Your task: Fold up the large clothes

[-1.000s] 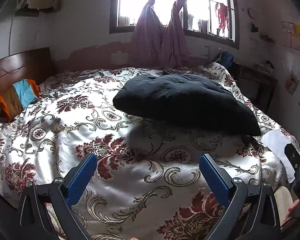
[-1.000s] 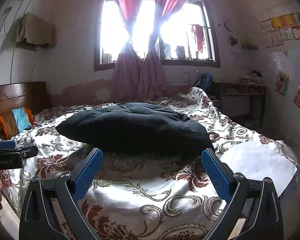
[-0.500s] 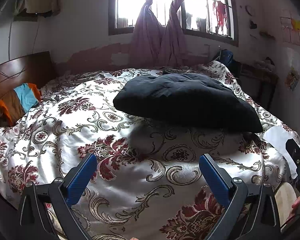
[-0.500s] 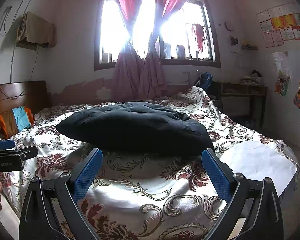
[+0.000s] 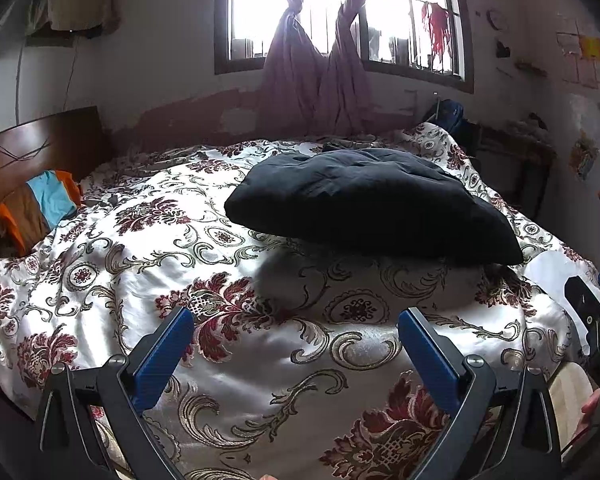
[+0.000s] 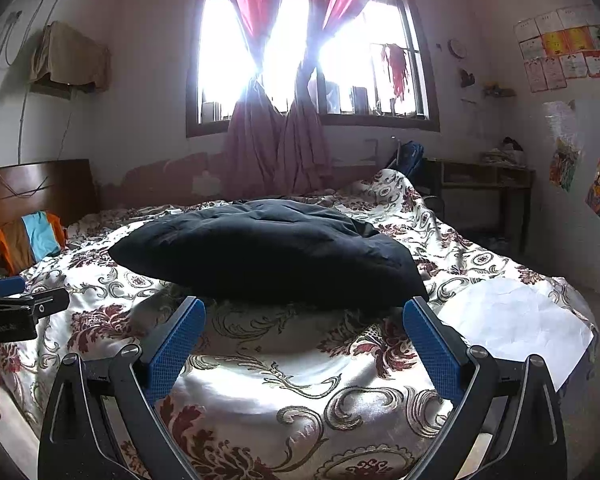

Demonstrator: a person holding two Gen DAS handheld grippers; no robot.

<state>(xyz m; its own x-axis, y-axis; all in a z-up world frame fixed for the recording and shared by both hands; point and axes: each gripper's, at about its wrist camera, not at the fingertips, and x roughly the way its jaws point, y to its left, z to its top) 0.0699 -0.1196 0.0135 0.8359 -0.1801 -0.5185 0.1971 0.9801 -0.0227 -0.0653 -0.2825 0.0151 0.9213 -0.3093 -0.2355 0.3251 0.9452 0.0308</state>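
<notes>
A dark navy garment [image 5: 372, 204] lies spread flat on the floral bedspread [image 5: 220, 280], toward the far right of the bed; it also shows in the right wrist view [image 6: 268, 256]. My left gripper [image 5: 296, 332] is open and empty, held above the near part of the bed, well short of the garment. My right gripper [image 6: 304, 320] is open and empty, just short of the garment's near edge. The right gripper shows at the right edge of the left wrist view [image 5: 592, 312], and the left gripper at the left edge of the right wrist view [image 6: 16, 308].
A wooden headboard [image 5: 40, 148] with an orange, brown and blue cloth [image 5: 40, 208] is at the left. A white sheet [image 6: 512, 320] lies on the bed's right corner. A window with tied curtains [image 6: 276, 140] is behind. A dark desk [image 6: 484, 184] stands at the right wall.
The left wrist view has tipped up slightly, so the bed and garment sit a little lower in it. The right gripper has barely moved. Both grippers stay open.
</notes>
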